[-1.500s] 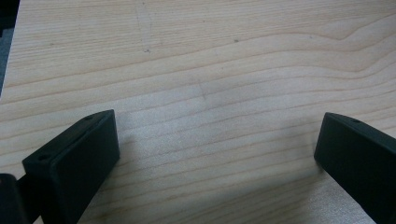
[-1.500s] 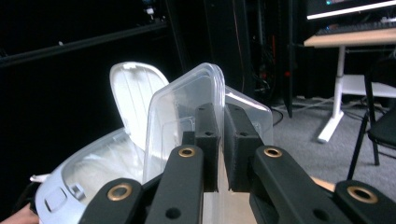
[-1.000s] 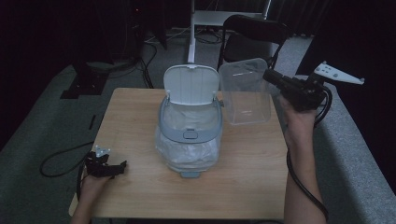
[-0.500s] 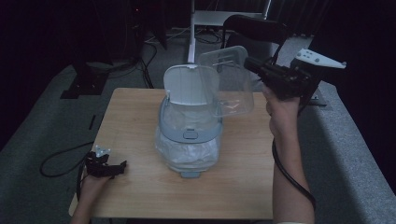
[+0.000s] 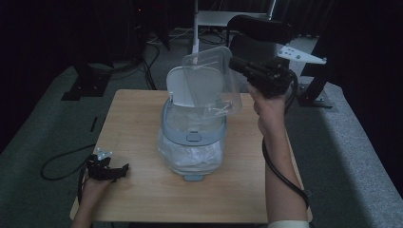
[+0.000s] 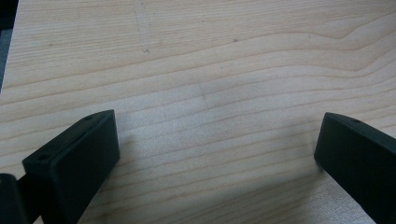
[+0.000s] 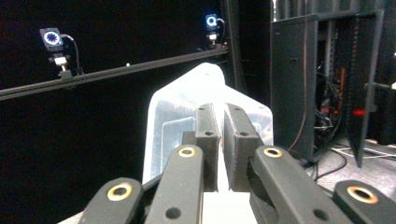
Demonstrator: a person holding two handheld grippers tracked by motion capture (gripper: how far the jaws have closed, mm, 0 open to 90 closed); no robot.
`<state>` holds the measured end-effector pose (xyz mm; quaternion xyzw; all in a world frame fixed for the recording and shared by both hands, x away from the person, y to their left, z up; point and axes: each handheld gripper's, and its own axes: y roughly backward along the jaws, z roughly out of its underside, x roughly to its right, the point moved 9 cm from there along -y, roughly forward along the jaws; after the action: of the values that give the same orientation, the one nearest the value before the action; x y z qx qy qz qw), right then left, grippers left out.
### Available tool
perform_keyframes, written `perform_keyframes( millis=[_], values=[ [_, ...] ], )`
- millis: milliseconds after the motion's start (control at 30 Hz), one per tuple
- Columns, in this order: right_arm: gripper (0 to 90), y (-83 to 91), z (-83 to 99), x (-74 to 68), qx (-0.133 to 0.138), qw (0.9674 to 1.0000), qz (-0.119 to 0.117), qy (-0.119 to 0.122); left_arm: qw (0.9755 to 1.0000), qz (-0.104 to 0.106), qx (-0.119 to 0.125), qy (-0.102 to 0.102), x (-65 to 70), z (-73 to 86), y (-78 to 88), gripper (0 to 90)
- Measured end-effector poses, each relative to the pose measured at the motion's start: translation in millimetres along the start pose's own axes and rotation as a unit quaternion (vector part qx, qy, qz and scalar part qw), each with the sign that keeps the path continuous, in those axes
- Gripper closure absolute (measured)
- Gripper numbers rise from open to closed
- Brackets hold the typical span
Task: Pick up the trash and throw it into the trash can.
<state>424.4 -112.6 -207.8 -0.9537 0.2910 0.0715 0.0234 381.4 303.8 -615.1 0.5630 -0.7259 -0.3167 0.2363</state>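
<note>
Arms are seen coming in from the bottom of the high view. The right forearm is stretched far up, and the right gripper (image 5: pixel 237 64) is held high above the far right part of the wooden table (image 5: pixel 138 118). A clear plastic box (image 5: pixel 211 85) is pinched by its wall between the jaws, which are pressed tight on it. The box is lifted in the air and tipped over the open top of the grey bin (image 5: pixel 192 137). The bin's white lid (image 5: pixel 176 88) is stood up behind the box and is partly covered by it.

The left gripper (image 5: pixel 122 168) is laid low at the near left corner of the table. Its jaws are spread wide, and nothing is held between them. In the left gripper view, bare wood (image 6: pixel 210 70) is seen between the two black jaws.

The bin is lined with a crinkled clear bag (image 5: pixel 190 159). What is inside the box and the bin cannot be made out. The room behind is dark, and the person's elbows are cut off.
</note>
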Motion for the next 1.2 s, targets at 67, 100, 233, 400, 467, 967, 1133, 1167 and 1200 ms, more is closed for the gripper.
perform_keyframes(
  millis=[67, 100, 233, 400, 467, 967, 1133, 1167, 1200],
  values=[
    [85.3, -6.2, 1.8, -2.5, -0.002, 1.0, -0.006, 0.001, 1.0, 0.0, 0.0, 0.0, 0.0, 0.1, 0.1, 0.7],
    [85.3, -9.2, 2.8, -3.9, -0.002, 1.0, -0.008, -0.001, 1.0, 0.0, 0.0, -0.001, 0.0, 0.1, 0.1, 0.7],
    [85.3, -22.4, 8.1, -6.2, -0.006, 0.9998, -0.019, -0.006, 1.0, 0.001, 0.0, -0.001, 0.1, 0.1, 0.1, 0.7],
    [85.2, -38.0, 12.5, -10.0, -0.011, 0.9995, -0.029, -0.011, 1.0, 0.002, 0.001, 0.0, 0.3, 0.2, 0.2, 0.7],
    [85.2, -43.5, 13.7, -11.9, -0.012, 0.9993, -0.033, -0.013, 1.0, 0.002, 0.0, -0.001, 0.3, 0.3, 0.3, 0.7],
    [71.6, -59.4, 19.5, -17.3, 0.003, 0.9975, -0.063, -0.03, 1.0, 0.004, 0.0, -0.004, 0.3, 0.8, 0.8, 0.7],
    [63.4, -52.0, 20.5, -12.2, 0.005, 0.9984, -0.047, -0.03, 1.0, 0.004, 0.0, -0.004, 0.2, 0.8, 0.8, 0.7],
    [60.5, -50.7, 21.4, -11.1, 0.005, 0.9987, -0.042, -0.03, 1.0, 0.004, 0.0, -0.004, 0.3, 0.9, 0.9, 0.7],
    [56.3, -49.6, 22.8, -9.8, 0.002, 0.9989, -0.037, -0.028, 1.0, 0.004, 0.0, -0.004, 0.4, 0.9, 0.8, 0.7]
  ],
)
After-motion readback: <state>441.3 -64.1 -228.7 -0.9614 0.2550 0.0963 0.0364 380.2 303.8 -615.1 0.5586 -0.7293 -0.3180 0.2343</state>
